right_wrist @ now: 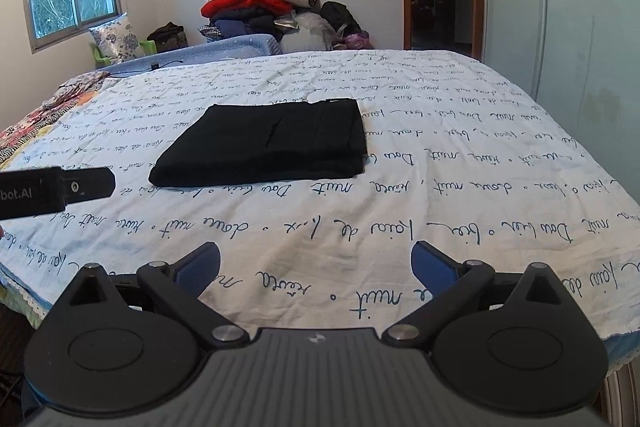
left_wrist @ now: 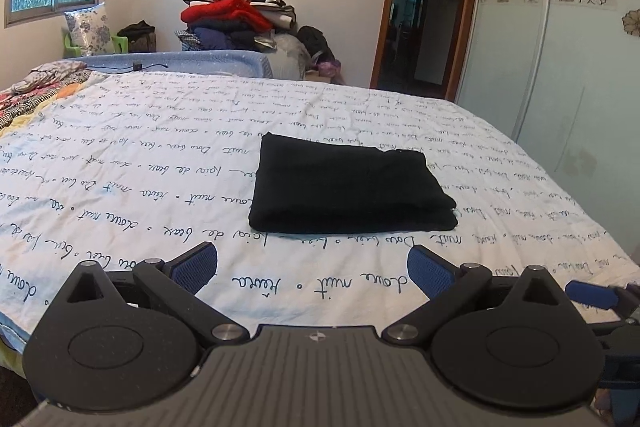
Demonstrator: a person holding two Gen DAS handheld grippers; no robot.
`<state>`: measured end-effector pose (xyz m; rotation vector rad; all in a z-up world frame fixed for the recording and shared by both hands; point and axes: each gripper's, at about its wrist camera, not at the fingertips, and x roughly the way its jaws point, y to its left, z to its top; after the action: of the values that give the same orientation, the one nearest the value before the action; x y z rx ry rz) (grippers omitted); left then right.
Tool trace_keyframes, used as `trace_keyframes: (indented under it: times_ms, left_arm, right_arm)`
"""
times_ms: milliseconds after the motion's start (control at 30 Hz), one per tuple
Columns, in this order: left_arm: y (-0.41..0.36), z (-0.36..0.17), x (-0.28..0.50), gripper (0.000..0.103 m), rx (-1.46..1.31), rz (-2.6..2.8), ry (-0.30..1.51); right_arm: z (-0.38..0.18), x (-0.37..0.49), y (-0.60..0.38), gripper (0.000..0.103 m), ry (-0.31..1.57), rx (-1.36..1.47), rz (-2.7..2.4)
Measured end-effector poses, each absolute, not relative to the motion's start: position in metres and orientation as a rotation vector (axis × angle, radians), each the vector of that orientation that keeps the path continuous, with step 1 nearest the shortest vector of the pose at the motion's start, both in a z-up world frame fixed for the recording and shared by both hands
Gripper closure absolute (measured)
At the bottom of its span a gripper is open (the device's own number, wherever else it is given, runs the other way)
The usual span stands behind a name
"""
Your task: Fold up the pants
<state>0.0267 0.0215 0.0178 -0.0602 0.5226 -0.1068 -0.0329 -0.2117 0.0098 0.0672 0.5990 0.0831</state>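
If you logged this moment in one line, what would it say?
black fabric pants: folded rectangle on white script-printed bedsheet | left gripper: jaws open, empty | right gripper: jaws open, empty

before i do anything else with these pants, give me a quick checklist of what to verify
1. Black pants folded into a compact rectangle: ok.
2. Stacked layers lined up at the near edge: ok in the left wrist view.
3. Pants lying flat on the printed bedsheet, away from its edges: ok.
4. Left gripper open, holding nothing: ok.
5. Right gripper open, holding nothing: ok.
6. Far side of the fold tidy: cannot tell.
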Motion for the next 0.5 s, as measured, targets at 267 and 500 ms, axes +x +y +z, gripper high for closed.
trace_keyframes:
  times_ms: [267,500]
  left_arm:
    - [0.0238,0.019,0.0263,0.0,-0.075,-0.107,0.498]
    - [0.0266,0.0154,0.0293,0.0,-0.076,-0.108,0.51]
  right_arm:
    - [0.0096,-0.0345,-0.2114,0.001,0.601,0.069,0.089]
    - [0.0079,-0.0339,-0.2096,0.001,0.609,0.063,0.1]
